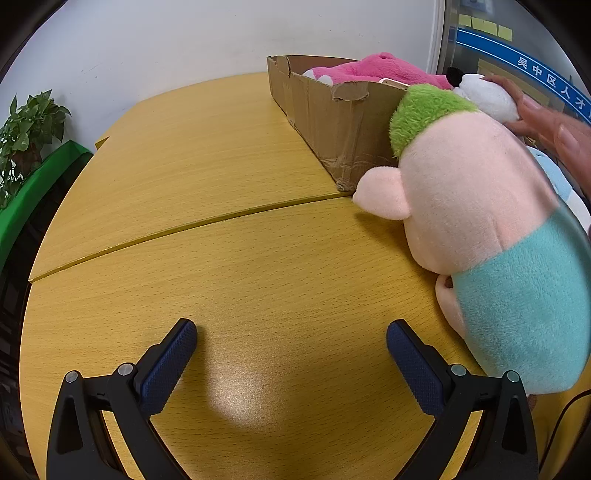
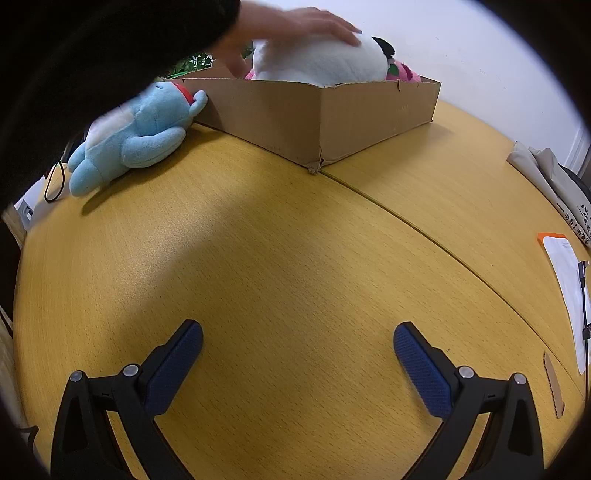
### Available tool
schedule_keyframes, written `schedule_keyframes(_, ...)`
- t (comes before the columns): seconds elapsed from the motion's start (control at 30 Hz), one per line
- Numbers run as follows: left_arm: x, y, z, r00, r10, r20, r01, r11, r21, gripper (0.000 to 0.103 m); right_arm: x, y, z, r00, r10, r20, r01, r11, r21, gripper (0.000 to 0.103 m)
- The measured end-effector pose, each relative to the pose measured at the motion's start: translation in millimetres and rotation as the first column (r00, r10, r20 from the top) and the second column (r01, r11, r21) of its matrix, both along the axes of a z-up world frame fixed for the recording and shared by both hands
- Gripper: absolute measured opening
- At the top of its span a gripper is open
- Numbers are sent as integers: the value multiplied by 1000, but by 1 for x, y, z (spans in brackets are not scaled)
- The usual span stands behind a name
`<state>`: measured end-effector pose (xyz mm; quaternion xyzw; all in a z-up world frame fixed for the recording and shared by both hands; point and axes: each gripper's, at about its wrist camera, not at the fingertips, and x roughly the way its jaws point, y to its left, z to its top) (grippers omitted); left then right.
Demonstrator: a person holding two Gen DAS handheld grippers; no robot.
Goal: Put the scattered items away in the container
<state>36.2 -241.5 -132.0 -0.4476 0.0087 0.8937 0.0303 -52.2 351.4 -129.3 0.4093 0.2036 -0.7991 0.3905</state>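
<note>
A shallow cardboard box (image 1: 332, 122) (image 2: 325, 122) stands on the yellow table and holds a pink plush (image 1: 373, 68) and a white plush with a black ear (image 2: 321, 61) (image 1: 487, 96). A bare hand (image 2: 295, 26) (image 1: 546, 122) rests on the white plush. A large pink plush with green hair and teal shorts (image 1: 480, 206) lies against the box's near corner, right of my left gripper (image 1: 291, 343). A light blue plush (image 2: 136, 133) lies on the table against the box's left side. My left gripper and right gripper (image 2: 298, 345) both stand open and hold nothing, low over bare table.
The wooden table (image 2: 280, 258) has a curved seam across it. A potted plant (image 1: 26, 136) and a green ledge stand far left. At the right lie a folded bag (image 2: 554, 177), a white paper with an orange edge (image 2: 565, 273) and a cable. A black sleeve (image 2: 92, 55) fills the upper left.
</note>
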Motion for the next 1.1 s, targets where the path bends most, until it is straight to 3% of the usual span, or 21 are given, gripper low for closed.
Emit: schedule_keyframes(1.1,0,-1,1,1000,0,1,0,1000,-1,103,-2,-1,-2,1000,-1,-2,1,1000,-1,103)
